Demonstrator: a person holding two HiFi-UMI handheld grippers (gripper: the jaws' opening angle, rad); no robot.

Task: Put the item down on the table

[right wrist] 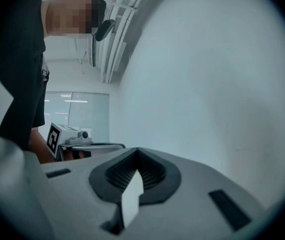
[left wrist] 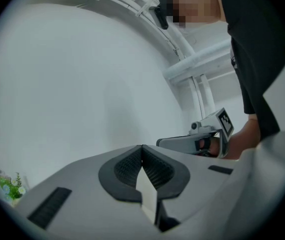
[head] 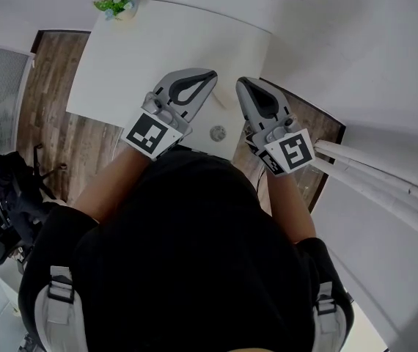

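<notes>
In the head view, the left gripper (head: 203,79) and the right gripper (head: 243,85) hang side by side above the white table (head: 143,57). A small round grey item (head: 218,132) lies on the table between them, and a potted plant (head: 116,4) stands at the far corner.

In the left gripper view, the jaws are pressed together with nothing between them.

In the right gripper view, the jaws are likewise clenched and empty.

One table (head: 158,50), one potted plant (head: 115,4), one small round object (head: 218,132), two grippers (left gripper (head: 210,78), right gripper (head: 243,83)).
</notes>
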